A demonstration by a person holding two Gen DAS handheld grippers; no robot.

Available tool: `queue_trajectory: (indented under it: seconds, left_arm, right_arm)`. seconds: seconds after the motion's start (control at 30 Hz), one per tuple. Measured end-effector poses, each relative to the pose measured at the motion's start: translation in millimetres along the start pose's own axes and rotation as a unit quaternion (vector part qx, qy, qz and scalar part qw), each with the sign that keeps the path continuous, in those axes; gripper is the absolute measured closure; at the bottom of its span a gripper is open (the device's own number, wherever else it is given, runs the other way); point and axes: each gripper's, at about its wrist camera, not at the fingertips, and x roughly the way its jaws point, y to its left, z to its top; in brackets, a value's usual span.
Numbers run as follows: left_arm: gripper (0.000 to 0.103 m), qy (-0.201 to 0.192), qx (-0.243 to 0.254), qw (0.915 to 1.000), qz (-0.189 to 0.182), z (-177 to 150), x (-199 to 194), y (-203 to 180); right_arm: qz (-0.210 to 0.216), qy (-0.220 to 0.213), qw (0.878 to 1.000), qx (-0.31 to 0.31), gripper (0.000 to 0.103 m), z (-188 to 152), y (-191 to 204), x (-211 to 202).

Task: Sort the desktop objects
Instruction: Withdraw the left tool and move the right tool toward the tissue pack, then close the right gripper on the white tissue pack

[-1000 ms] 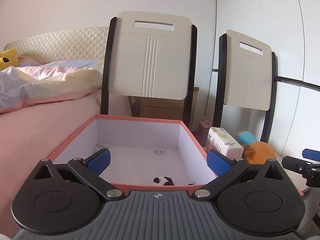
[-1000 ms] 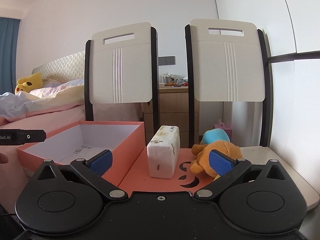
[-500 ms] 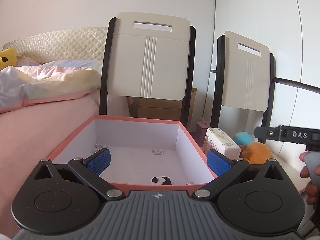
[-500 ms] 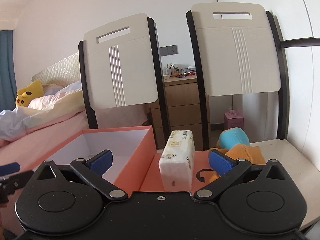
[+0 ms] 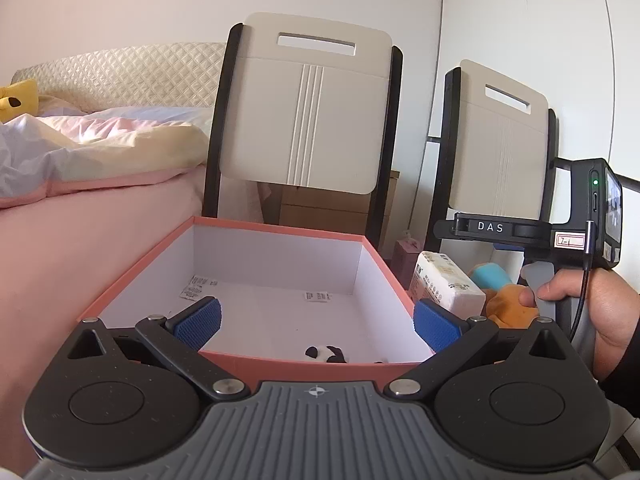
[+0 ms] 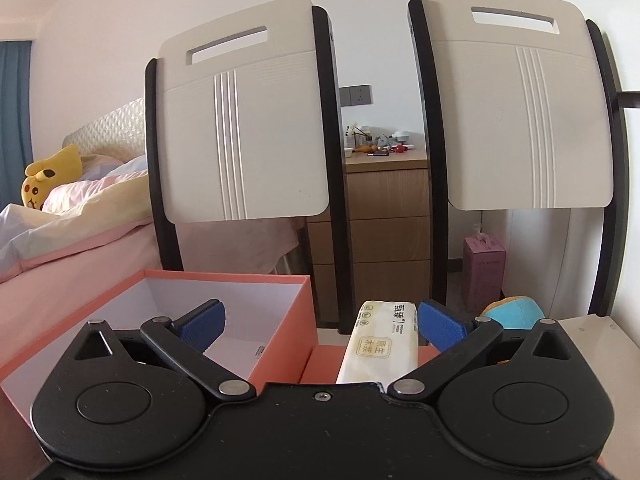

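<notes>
Two white folding chairs stand at the far side, one left (image 6: 240, 128), one right (image 6: 520, 112). Between them, further back, a wooden dresser (image 6: 386, 216) carries clutter. A pink bed (image 5: 80, 208) lies left, with a yellow plush (image 6: 48, 176) on it.

The box (image 5: 384, 264) is open, salmon outside and white inside, with a small black-and-white panda (image 5: 326, 354) lying near its front wall. Just right of it, a white tissue pack (image 6: 380, 348) lies on the salmon lid (image 6: 320, 364), beside an orange-and-blue plush (image 5: 504, 296).
</notes>
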Motion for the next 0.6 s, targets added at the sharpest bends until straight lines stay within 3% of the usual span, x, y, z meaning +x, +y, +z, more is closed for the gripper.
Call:
queue_trajectory:
  seconds: [0.6]
  left_arm:
    - [0.000,0.018,0.005,0.9998,0.005,-4.0,5.5,1.3]
  right_arm:
    - [0.013,0.013,0.999,0.027,0.001,-24.1,-15.5,21.2]
